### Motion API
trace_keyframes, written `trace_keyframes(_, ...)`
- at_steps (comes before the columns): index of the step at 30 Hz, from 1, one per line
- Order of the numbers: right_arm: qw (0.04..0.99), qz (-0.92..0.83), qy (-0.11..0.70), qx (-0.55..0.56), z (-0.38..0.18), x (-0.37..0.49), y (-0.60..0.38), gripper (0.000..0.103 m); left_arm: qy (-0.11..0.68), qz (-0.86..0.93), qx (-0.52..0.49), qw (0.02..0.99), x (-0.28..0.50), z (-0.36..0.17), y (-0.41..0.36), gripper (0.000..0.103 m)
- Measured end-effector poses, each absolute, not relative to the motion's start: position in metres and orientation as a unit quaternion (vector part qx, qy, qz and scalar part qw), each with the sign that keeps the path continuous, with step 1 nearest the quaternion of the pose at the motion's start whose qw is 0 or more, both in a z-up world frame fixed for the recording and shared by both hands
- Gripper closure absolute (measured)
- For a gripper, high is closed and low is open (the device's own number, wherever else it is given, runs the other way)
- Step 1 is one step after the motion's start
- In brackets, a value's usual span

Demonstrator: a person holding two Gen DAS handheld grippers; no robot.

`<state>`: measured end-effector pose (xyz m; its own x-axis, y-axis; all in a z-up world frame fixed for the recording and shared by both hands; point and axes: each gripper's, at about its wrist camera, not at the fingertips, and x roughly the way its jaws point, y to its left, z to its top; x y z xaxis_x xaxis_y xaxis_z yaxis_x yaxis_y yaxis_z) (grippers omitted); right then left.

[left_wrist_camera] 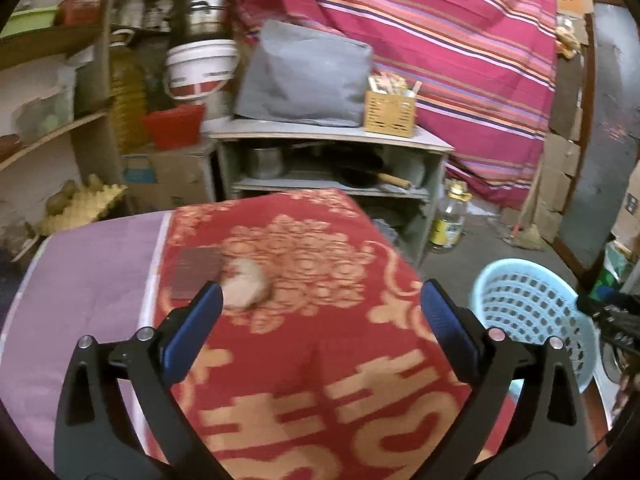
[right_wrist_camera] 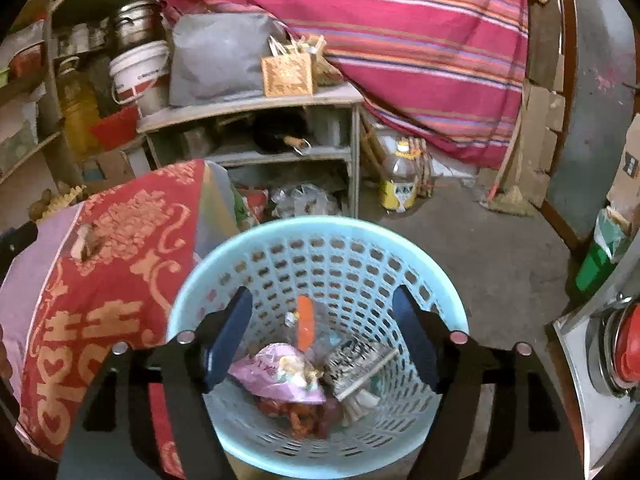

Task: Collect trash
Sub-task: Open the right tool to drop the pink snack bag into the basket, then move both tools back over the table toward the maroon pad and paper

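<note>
Hovering over basket (right_wrist_camera: 320,236), right gripper (right_wrist_camera: 322,340) spread wide, empty. Left gripper (left_wrist_camera: 320,312) agape, nothing held; best squared on crumpled scrap (left_wrist_camera: 246,284) before closing.

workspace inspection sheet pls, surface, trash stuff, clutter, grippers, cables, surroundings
surface: red patterned cloth over a lilac cover.
job's things: crumpled wad and dark flat card lie on the cloth; blue basket beside it holds wrappers.
clutter: oil bottle on the floor.
grippers: left gripper open, empty, above the cloth; right gripper open, empty, over the basket.
cables: nothing seen.
surroundings: grey shelf unit, white bucket, striped blanket.
</note>
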<state>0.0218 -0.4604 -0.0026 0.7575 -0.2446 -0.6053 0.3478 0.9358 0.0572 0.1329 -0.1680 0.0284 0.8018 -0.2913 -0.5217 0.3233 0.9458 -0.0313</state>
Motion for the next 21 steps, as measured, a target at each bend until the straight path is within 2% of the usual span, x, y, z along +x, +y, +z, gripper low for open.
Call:
trace_keyframes(2,0.943,-0.142,0.289,0.079,0.010,0.020,-0.447,0.026,0.263,-0.146,0.031,0.953,0.133,0.031,-0.151,0.006)
trace_keyframes(5,0.954,-0.125,0.264,0.074,0.024,0.021,-0.428,0.017,0.260,-0.127,0.025,0.957,0.135,0.035,-0.124,0.006)
trace_keyframes(21,0.962,-0.025,0.270,0.022,0.026,0.074,-0.304,0.017,0.272,-0.034,0.012,0.962,0.142,0.023,-0.007,0.006)
